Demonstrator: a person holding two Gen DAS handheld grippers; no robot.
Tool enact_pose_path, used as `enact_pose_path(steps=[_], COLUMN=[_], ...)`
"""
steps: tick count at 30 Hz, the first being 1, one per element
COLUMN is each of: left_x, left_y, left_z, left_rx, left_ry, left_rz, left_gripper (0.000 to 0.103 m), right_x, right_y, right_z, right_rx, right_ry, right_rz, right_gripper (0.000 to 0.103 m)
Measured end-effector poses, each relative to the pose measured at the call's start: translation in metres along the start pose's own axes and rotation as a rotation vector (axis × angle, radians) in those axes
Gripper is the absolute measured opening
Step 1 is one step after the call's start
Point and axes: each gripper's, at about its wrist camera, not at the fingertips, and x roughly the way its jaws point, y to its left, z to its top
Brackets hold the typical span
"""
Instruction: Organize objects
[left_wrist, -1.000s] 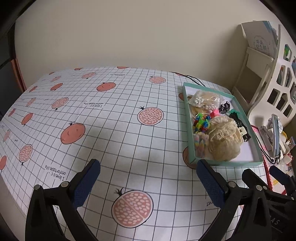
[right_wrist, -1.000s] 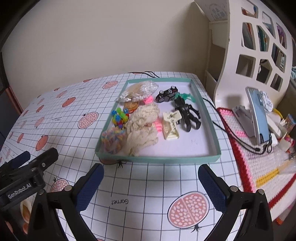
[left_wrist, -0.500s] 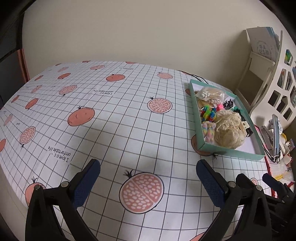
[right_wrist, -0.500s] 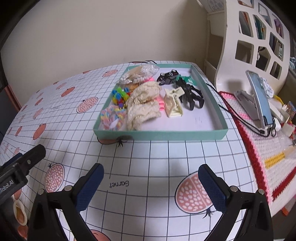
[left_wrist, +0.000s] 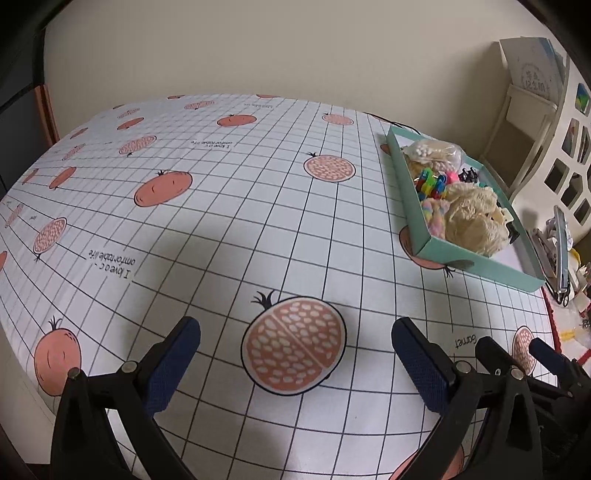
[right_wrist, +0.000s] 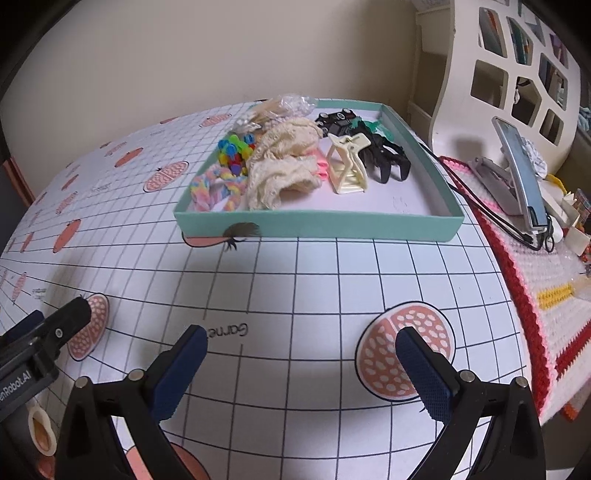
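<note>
In front of the green tray (right_wrist: 317, 223), we hold both tools.
Our left gripper (left_wrist: 295, 341) and right gripper (right_wrist: 301, 343) are wide open, holding nothing.

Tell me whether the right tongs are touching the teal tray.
Apart. The right wrist view shows open tablecloth between the right tongs and the teal tray.
</note>
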Motion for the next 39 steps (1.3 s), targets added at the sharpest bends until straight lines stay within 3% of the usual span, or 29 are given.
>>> enact_pose_path(steps=[39], left_x=[0.022], left_y=[-0.003], left_z=[-0.012], left_rx=[0.059], left_ry=[0.048], left_rz=[0.093], left_gripper=[0.103], right_x=[0.013], right_y=[-0.006], right_z=[-0.004], right_rx=[0.010], right_ry=[0.017], right_rz=[-0.055], right_gripper=[0.103])
